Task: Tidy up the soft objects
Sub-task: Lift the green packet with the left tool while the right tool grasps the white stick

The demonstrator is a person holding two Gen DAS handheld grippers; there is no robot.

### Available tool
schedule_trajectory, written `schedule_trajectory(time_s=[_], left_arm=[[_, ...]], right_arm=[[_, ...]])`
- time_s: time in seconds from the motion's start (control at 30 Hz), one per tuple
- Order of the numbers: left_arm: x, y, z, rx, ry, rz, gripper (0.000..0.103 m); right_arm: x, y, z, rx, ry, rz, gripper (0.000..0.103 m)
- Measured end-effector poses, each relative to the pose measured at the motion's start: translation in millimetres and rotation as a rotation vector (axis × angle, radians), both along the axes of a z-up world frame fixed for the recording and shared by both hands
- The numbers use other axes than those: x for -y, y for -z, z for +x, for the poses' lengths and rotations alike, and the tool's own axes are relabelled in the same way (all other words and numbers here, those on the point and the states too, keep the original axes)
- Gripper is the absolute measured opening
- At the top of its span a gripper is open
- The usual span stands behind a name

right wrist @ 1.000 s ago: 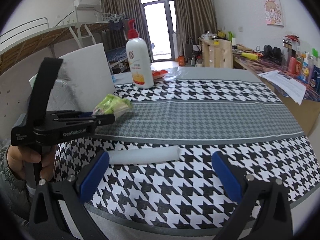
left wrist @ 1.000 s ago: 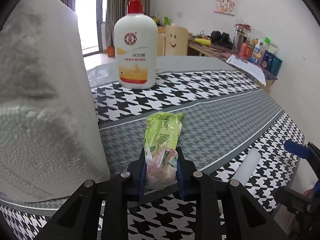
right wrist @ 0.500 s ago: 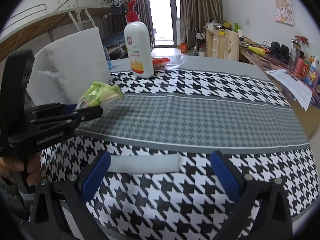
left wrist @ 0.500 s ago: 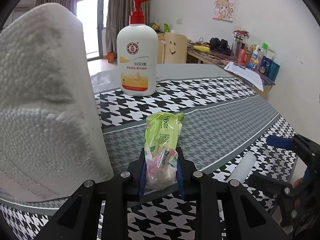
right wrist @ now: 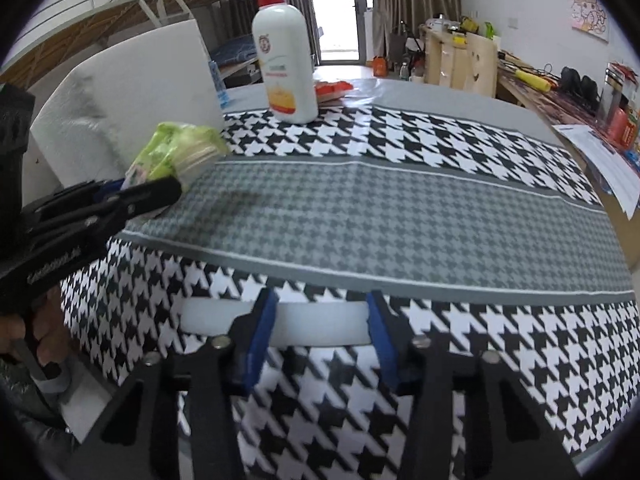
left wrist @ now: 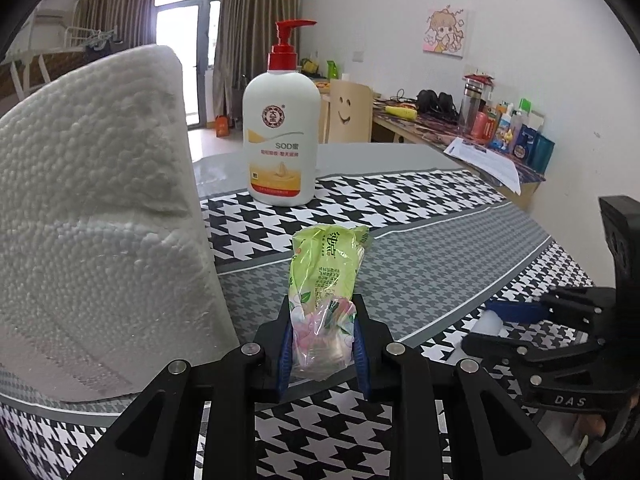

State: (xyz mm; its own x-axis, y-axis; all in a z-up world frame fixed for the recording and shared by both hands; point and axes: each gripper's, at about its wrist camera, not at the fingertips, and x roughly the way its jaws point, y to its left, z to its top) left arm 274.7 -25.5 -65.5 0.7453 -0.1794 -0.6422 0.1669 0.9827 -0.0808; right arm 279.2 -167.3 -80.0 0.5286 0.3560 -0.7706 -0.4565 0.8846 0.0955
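My left gripper (left wrist: 322,320) is shut on the lower end of a green tissue pack (left wrist: 326,264), which it holds just above the table beside a big white paper towel roll (left wrist: 92,208). The right wrist view shows the same pack (right wrist: 176,152) in the left gripper (right wrist: 132,200) at the left. A white foam cylinder (right wrist: 208,316) lies crosswise on the houndstooth cloth near the front edge. My right gripper (right wrist: 320,320) hangs over its middle. Its jaws are closing and straddle a stretch of the cylinder. I see no pad pressing on it.
A white lotion bottle (left wrist: 282,140) with a red pump stands on the cloth (right wrist: 400,216) behind the pack. A red packet (right wrist: 334,90) lies beyond it. Papers (right wrist: 600,152) and a cluttered desk sit at the right. A hand (right wrist: 44,332) grips the left tool.
My right gripper has moved in over the white cylinder and its jaws have narrowed a lot. The left gripper still holds the green pack in about the same spot.
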Motion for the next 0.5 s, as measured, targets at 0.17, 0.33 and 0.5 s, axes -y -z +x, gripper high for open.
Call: schedule_trajectory(time_s=[0.17,0.33,0.5], left_arm=[[-4.2,-0.9,-2.9,0.007,-0.001,-0.007,0.027],[-4.5,-2.5,-7.1,0.018,0.009,-0.015,0.027],[-3.7,-1.9,-10.2,0.026,0.015,-0.011,0.027]], right_arm=[[9.5,-7.4,-22.7,0.002,-0.014,0.002,0.045],[5.2,-3.2,-46.8,-0.013,-0.074,-0.029,0.04],[6.4,-6.1,-59.5,0.019,-0.057,-0.025,0.04]])
